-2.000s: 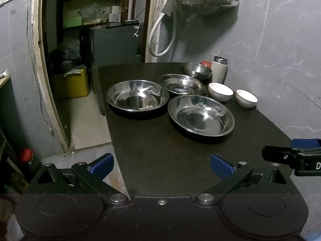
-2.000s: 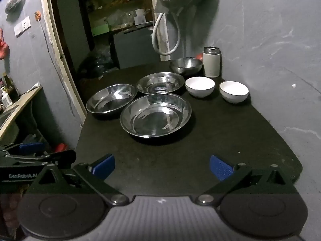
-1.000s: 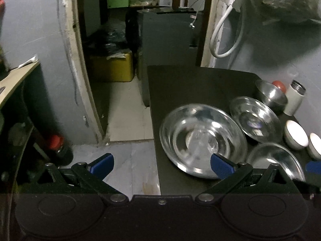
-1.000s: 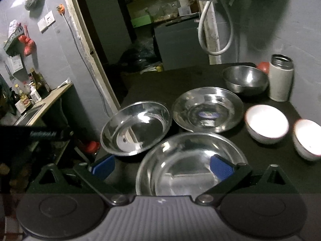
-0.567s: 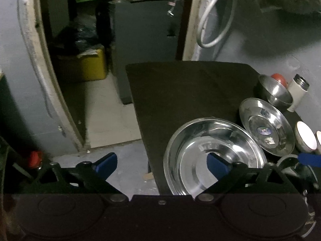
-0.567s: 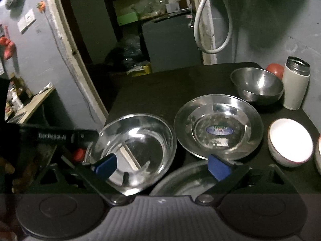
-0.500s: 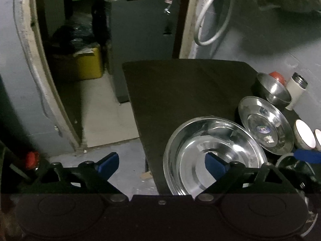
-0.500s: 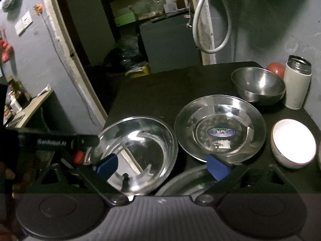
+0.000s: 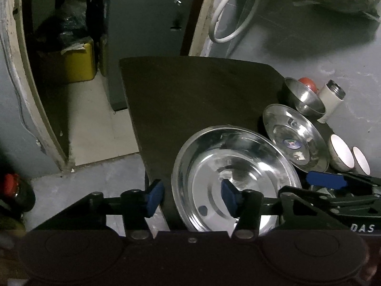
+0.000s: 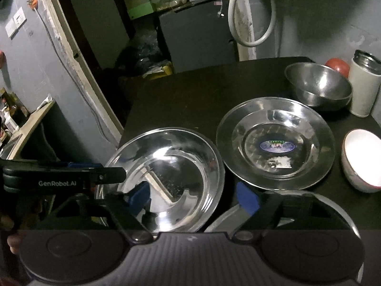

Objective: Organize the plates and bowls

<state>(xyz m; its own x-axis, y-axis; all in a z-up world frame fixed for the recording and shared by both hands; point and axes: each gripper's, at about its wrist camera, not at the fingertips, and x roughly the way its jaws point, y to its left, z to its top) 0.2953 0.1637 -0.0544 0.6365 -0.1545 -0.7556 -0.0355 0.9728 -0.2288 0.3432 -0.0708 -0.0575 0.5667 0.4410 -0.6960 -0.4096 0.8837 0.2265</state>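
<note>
Three steel plates lie on the dark table (image 9: 190, 90). My left gripper (image 9: 191, 197) is open, its fingers narrowed and straddling the near-left rim of the large left plate (image 9: 238, 162); one pad hangs over the plate's inside, the other outside the rim. My right gripper (image 10: 194, 196) is open, its left pad over that same plate (image 10: 171, 166) and its right pad over the rim of the near plate (image 10: 220, 220), which is mostly hidden. The stickered plate (image 10: 276, 147) lies behind. A steel bowl (image 10: 319, 85) and a white bowl (image 10: 362, 159) sit at the right.
A white flask (image 10: 364, 85) and a red object (image 10: 338, 65) stand by the back wall. The table's left edge drops to the floor near a doorway with a yellow container (image 9: 76, 64). A second white bowl (image 9: 360, 160) sits far right. A hose (image 10: 250, 12) hangs behind.
Both grippers have come forward and down onto the plates. Their fingers have narrowed, and the left gripper now straddles the left plate's rim.
</note>
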